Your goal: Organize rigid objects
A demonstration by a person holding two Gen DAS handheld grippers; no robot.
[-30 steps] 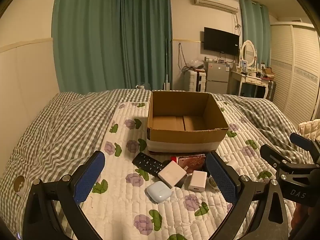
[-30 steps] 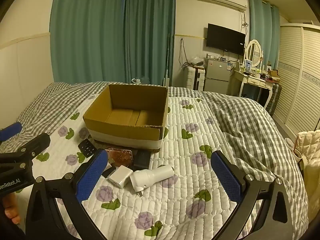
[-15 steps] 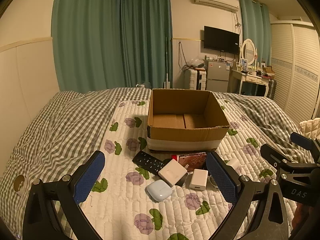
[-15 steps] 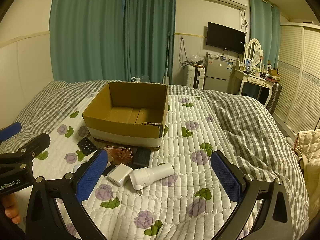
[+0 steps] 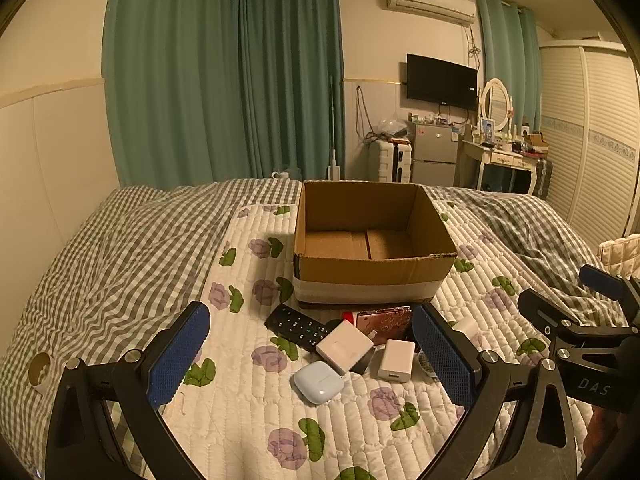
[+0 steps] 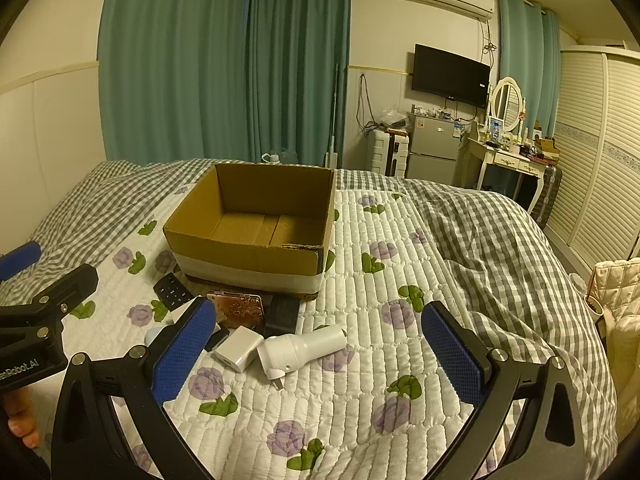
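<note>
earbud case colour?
Pale blue earbud case, clearest in the left wrist view.

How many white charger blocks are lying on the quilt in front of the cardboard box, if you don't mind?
2: one white charger beside the remote, another right of it. The pile may hide more.

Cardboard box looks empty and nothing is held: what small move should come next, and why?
Probably lower the right hand-held gripper, open and empty, onto the white cylindrical adapter. It lies nearest between its fingers, and the cardboard box behind is empty.
</note>
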